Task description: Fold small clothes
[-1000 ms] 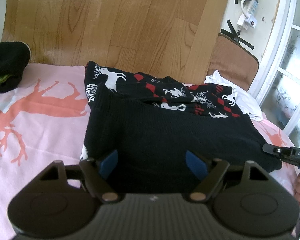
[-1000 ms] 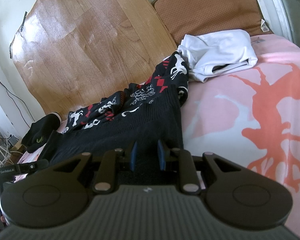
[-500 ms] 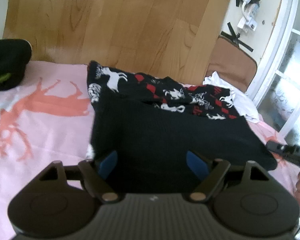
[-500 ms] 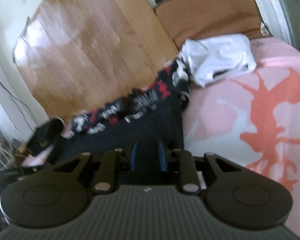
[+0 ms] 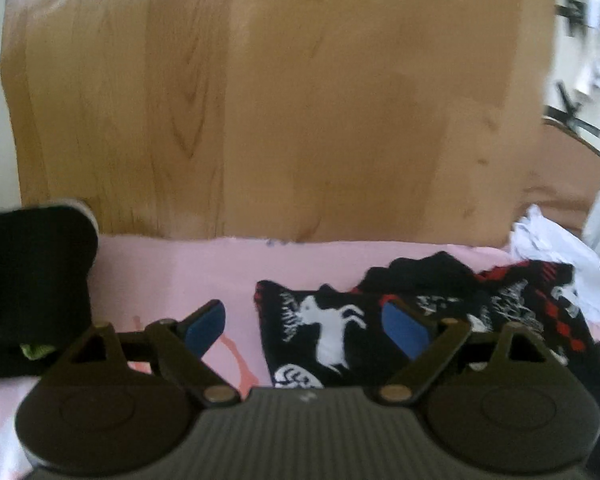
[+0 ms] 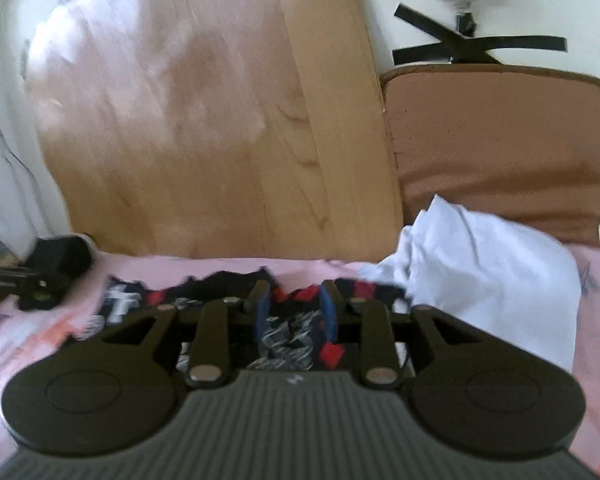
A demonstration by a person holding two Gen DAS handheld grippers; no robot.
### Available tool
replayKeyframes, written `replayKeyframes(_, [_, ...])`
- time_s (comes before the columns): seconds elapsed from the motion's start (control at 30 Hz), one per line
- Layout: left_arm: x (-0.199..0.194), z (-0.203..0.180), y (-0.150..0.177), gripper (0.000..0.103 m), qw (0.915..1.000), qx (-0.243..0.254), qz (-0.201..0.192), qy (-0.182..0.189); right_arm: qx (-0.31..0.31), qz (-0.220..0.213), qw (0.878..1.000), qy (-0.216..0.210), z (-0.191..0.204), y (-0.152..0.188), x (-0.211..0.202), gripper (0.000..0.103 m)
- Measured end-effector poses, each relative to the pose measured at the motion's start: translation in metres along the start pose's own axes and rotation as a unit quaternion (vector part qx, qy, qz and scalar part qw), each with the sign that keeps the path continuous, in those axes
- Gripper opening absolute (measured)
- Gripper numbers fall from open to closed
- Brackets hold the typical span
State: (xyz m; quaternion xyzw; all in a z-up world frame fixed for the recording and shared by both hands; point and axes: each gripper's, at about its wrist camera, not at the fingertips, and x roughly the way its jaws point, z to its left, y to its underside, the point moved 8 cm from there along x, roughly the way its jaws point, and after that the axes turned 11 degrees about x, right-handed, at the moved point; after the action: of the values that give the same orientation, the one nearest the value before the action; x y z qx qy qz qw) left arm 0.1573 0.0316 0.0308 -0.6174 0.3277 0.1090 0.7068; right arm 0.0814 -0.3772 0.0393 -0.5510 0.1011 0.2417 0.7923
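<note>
A black knit sweater [image 5: 332,332] with white reindeer and red diamonds lies bunched on the pink bedspread [image 5: 172,276]. My left gripper [image 5: 305,328] hovers over its left end, its jaws spread wide and still opening, the blue pads clear of the cloth. My right gripper [image 6: 295,312] hangs above the sweater [image 6: 288,332] near its right end. Its jaws stand a narrow gap apart and are opening. The pattern shows through that gap from below, and neither pad presses on it.
A crumpled white garment [image 6: 488,264] lies just right of the sweater. A black garment with a green mark [image 5: 32,280] sits at the left. A wood-pattern panel [image 5: 260,100] and a brown cushion [image 6: 500,152] stand behind the bed.
Both grippers rose and swung forward over the sweater; the plain black part that filled their jaws is gone from between them. Both sets of jaws have widened.
</note>
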Motion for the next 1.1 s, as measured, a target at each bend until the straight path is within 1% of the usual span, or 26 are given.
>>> replayKeyframes(0.07, [0.008,0.005,0.008,0.089,0.9999,-0.011,0.004,0.007,0.011,-0.004,1.0,0.013,-0.015,0.0,0.004,0.034])
replayKeyframes(0.13, [0.021,0.01,0.017,0.089,0.9997,-0.014,0.021,0.001,0.035,-0.006,0.999,0.031,-0.035,0.006,0.006,0.035])
replayKeyframes(0.23, [0.037,0.016,0.023,0.089,0.9987,-0.025,0.045,-0.001,0.058,-0.001,0.998,0.04,-0.051,0.013,0.009,0.036])
replayKeyframes(0.33, [0.041,0.025,0.016,0.09,0.9985,-0.039,0.039,0.0,0.04,0.007,0.999,0.034,-0.047,0.012,0.015,0.036])
replayKeyframes(0.4, [0.045,0.029,0.005,0.092,0.9986,-0.04,0.036,0.002,0.013,0.02,1.0,0.02,-0.032,0.003,0.03,0.037])
replayKeyframes(0.47, [0.051,0.027,-0.009,0.092,0.999,-0.024,0.038,-0.008,-0.017,0.043,0.999,-0.005,-0.009,-0.006,0.052,0.039])
replayKeyframes(0.53, [0.057,0.015,-0.028,0.092,0.9994,0.001,0.034,-0.009,-0.036,0.082,0.995,-0.038,0.015,-0.01,0.081,0.041])
replayKeyframes(0.57, [0.061,0.006,-0.035,0.092,0.9994,0.012,0.032,-0.005,-0.042,0.098,0.993,-0.043,0.024,-0.011,0.096,0.041])
replayKeyframes(0.63, [0.073,-0.016,-0.047,0.092,0.9987,0.036,0.035,0.011,-0.043,0.124,0.991,-0.037,0.033,-0.009,0.125,0.041])
replayKeyframes(0.7, [0.091,-0.036,-0.051,0.092,0.9971,0.054,0.047,0.023,-0.026,0.152,0.987,-0.041,0.035,-0.005,0.152,0.041])
replayKeyframes(0.77, [0.117,-0.055,-0.049,0.092,0.9945,0.071,0.071,0.029,0.002,0.175,0.984,-0.044,0.035,0.0,0.175,0.042])
replayKeyframes(0.83, [0.142,-0.066,-0.045,0.092,0.9918,0.077,0.097,0.032,0.032,0.195,0.979,-0.049,0.032,0.006,0.195,0.044])
replayKeyframes(0.9, [0.164,-0.072,-0.039,0.092,0.9896,0.072,0.119,0.036,0.05,0.221,0.972,-0.064,0.033,0.015,0.208,0.044])
replayKeyframes(0.93, [0.173,-0.073,-0.036,0.09,0.9891,0.065,0.126,0.04,0.056,0.227,0.97,-0.068,0.033,0.02,0.212,0.044])
replayKeyframes(0.97, [0.18,-0.075,-0.033,0.071,0.9886,0.058,0.13,0.048,0.063,0.231,0.968,-0.071,0.033,0.026,0.215,0.044])
replayKeyframes(1.0, [0.184,-0.077,-0.031,0.057,0.9892,0.052,0.127,0.052,0.065,0.235,0.967,-0.075,0.035,0.028,0.216,0.036])
replayKeyframes(1.03, [0.182,-0.08,-0.032,0.043,0.9898,0.054,0.119,0.057,0.061,0.235,0.967,-0.079,0.039,0.03,0.215,0.02])
replayKeyframes(1.07, [0.179,-0.086,-0.032,0.021,0.9891,0.051,0.116,0.075,0.053,0.229,0.969,-0.076,0.043,0.032,0.212,0.012])
replayKeyframes(1.1, [0.174,-0.089,-0.034,0.015,0.9897,0.054,0.11,0.074,0.045,0.216,0.972,-0.077,0.048,0.03,0.205,0.012])
